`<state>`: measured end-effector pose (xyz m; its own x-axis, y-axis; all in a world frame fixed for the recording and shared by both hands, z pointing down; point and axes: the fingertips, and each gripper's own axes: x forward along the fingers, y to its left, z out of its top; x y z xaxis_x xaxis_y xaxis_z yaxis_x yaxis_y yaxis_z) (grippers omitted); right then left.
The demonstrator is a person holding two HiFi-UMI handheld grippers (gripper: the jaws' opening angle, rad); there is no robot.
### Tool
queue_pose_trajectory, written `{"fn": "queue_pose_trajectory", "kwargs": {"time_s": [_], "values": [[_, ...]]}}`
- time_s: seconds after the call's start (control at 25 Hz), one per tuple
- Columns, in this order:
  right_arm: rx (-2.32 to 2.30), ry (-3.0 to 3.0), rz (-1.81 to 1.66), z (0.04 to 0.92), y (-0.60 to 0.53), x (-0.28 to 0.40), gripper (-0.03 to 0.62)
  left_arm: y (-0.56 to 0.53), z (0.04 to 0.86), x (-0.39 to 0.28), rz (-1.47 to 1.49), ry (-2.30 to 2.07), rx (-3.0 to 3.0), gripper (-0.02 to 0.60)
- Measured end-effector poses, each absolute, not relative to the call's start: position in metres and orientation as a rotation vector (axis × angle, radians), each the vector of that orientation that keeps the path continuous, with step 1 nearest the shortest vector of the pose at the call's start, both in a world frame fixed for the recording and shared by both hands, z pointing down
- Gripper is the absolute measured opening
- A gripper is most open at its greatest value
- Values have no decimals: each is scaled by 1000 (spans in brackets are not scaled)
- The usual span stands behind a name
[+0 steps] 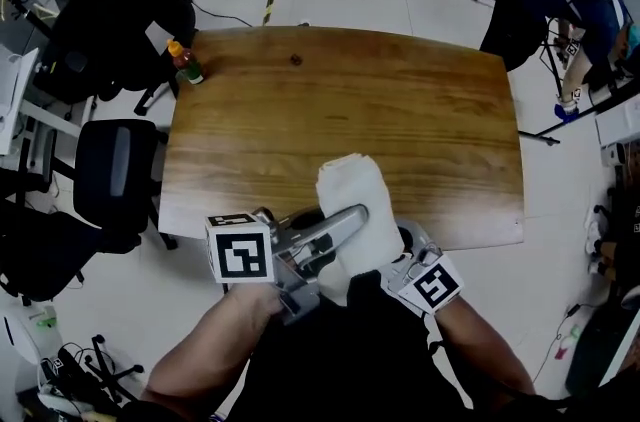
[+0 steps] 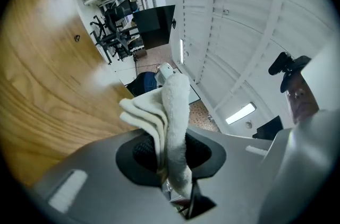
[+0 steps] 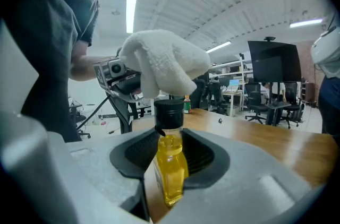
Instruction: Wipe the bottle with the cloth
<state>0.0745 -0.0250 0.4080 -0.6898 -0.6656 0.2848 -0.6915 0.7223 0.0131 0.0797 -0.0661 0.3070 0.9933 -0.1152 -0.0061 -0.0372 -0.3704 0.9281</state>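
Pale office floor ringed a brown wooden table, with black office chairs off its left edge. Left gripper was clenched on a white folded terry cloth; the folds ran up from between the pads and stood clear of the tabletop. Right gripper was clamped on a small clear bottle of yellow liquid, upright, pads on its body, black screw cap standing above the jaws. In the right gripper view the cloth sat bunched right over that cap, probably touching it, though the contact line was hard to make out. From the head view the cloth lay over the near table edge between both grippers and covered the bottle entirely; only the left jaw arm and both marker cubes showed beside it. A second bottle, small and green with an orange cap, stood at the far left corner of the table, well apart. A small dark speck lay near the far edge.
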Motion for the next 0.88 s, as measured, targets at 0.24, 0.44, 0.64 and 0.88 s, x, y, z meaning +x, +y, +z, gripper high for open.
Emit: {"fn": "queue_pose_trajectory", "kwargs": {"time_s": [0.24,0.44,0.64,0.88], "values": [[1063,-2658,125,409,-25,75,130,-55,351,87,95,-197,2015,100],[1065,-2658,126,409,-23,76,130,-51,352,85,184,-228,2131,101],[1059,-2666,123,408,-25,78,130,-51,350,70,267,-284,2193,101],[1060,-2658,140,409,-27,79,130,-58,373,4,311,-433,2106,101]]}}
